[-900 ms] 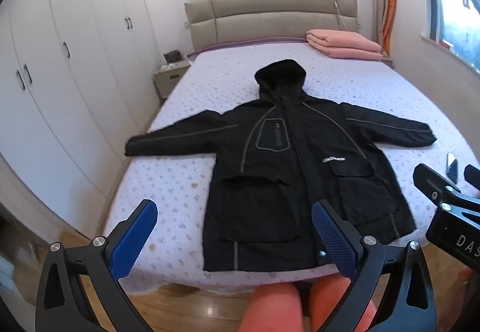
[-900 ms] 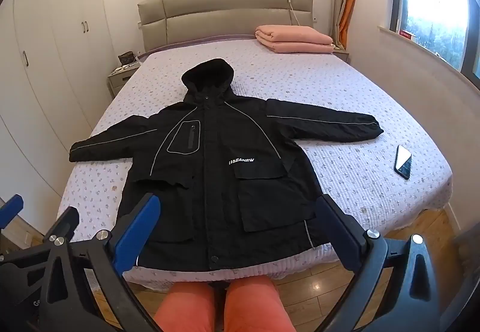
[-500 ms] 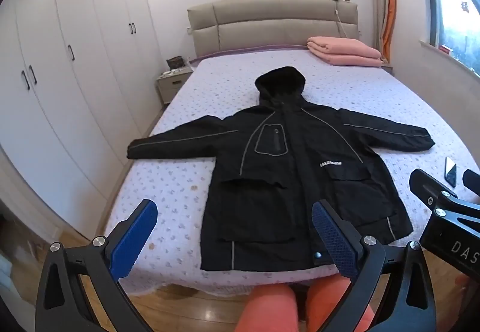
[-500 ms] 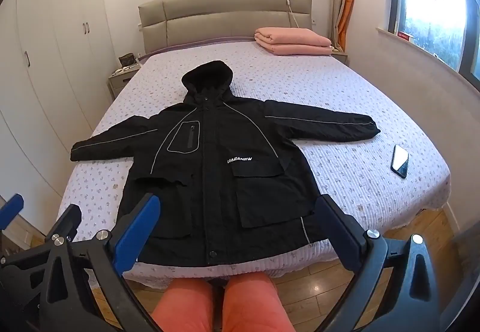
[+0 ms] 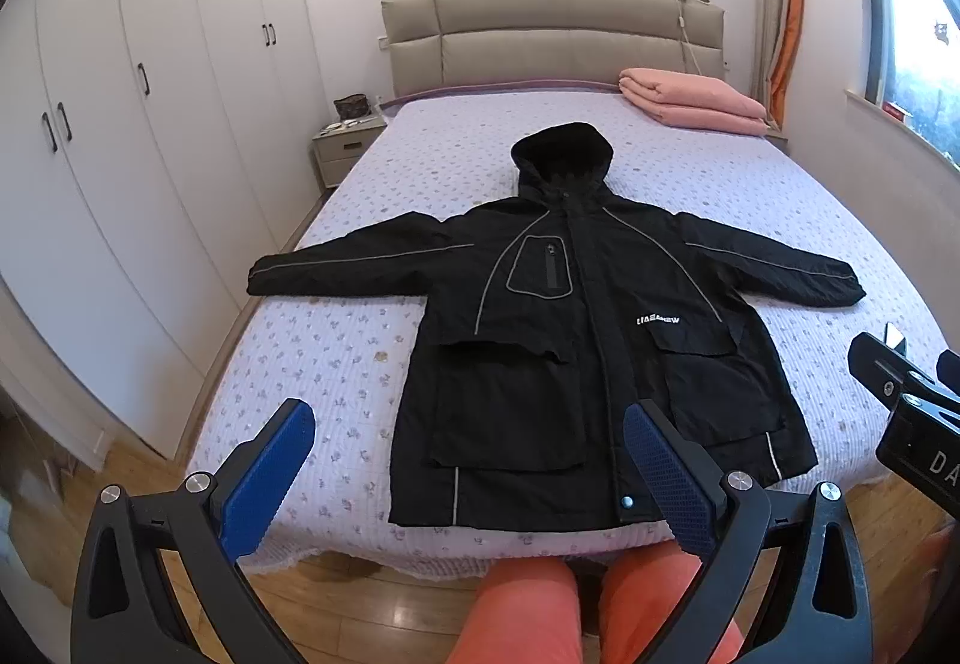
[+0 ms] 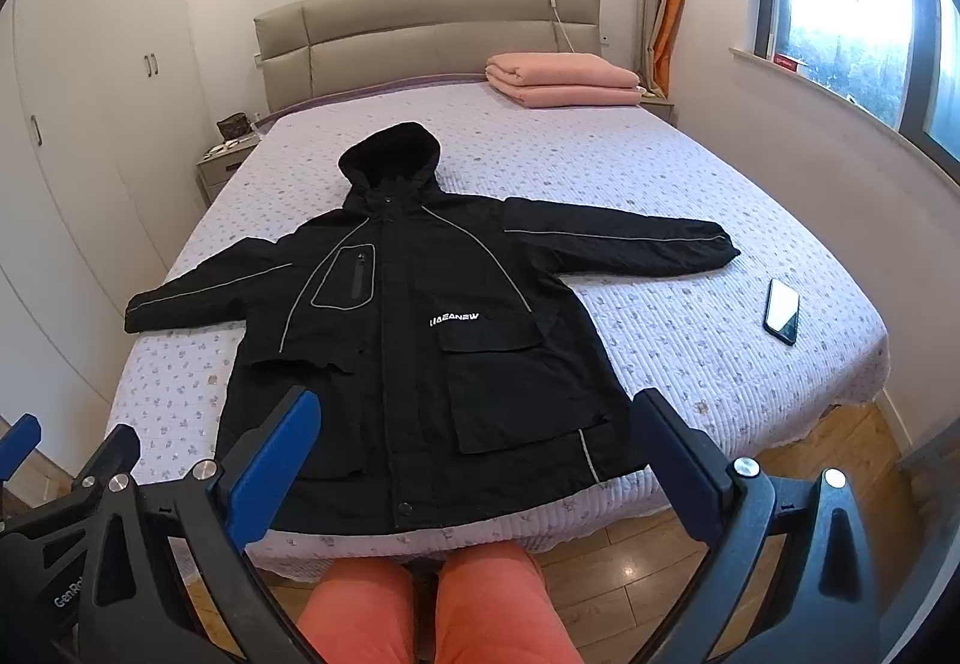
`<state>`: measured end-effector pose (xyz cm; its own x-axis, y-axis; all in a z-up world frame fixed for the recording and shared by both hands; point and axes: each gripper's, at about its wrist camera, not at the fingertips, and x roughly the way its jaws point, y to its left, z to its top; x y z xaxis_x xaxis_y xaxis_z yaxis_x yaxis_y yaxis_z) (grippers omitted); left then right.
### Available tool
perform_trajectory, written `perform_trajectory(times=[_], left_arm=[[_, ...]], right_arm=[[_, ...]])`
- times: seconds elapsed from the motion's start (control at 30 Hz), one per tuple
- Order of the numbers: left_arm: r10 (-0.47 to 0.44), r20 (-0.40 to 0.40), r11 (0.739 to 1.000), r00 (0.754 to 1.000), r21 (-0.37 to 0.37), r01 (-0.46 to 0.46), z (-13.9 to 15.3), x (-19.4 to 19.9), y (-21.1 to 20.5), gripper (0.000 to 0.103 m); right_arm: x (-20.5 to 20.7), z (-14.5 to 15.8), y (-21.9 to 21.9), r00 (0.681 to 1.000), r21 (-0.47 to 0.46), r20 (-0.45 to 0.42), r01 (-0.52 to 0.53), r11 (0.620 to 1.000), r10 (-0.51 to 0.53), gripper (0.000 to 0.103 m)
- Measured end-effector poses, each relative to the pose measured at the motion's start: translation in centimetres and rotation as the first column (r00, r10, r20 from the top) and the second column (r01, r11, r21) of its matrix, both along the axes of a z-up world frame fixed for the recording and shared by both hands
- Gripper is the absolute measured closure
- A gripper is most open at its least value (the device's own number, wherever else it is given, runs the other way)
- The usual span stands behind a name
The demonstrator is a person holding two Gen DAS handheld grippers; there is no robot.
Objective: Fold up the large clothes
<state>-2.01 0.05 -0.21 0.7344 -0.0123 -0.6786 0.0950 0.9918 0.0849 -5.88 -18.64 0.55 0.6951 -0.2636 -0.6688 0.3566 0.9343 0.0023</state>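
A large black hooded jacket (image 5: 576,340) lies flat, front up, on the bed (image 5: 336,358), sleeves spread to both sides and hem at the bed's near edge. It also shows in the right wrist view (image 6: 408,322). My left gripper (image 5: 468,460) is open and empty, held above the foot of the bed before the hem. My right gripper (image 6: 474,442) is open and empty, also short of the hem. The right gripper's body shows at the right edge of the left wrist view (image 5: 906,400).
A phone (image 6: 782,310) lies on the bed right of the jacket. A folded pink blanket (image 6: 558,79) sits by the headboard. White wardrobes (image 5: 120,124) line the left, a nightstand (image 5: 345,148) stands beside the bed. The person's orange-clad legs (image 6: 432,604) are at the bed's foot.
Both grippers have drawn back and risen a little, so the jacket sits slightly lower and farther in view. Both stay open; the jacket has not moved.
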Motion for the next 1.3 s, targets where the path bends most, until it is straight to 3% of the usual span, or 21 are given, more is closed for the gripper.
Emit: perform_trajectory(times=[1.3], left_arm=[[-0.001, -0.033, 0.999, 0.999, -0.035, 0.0, -0.8, 0.6, 0.7, 0.0]], right_arm=[[0.4, -1.2, 0.1, 0.999, -0.021, -0.037, -0.002, 1.0, 0.001, 0.0]])
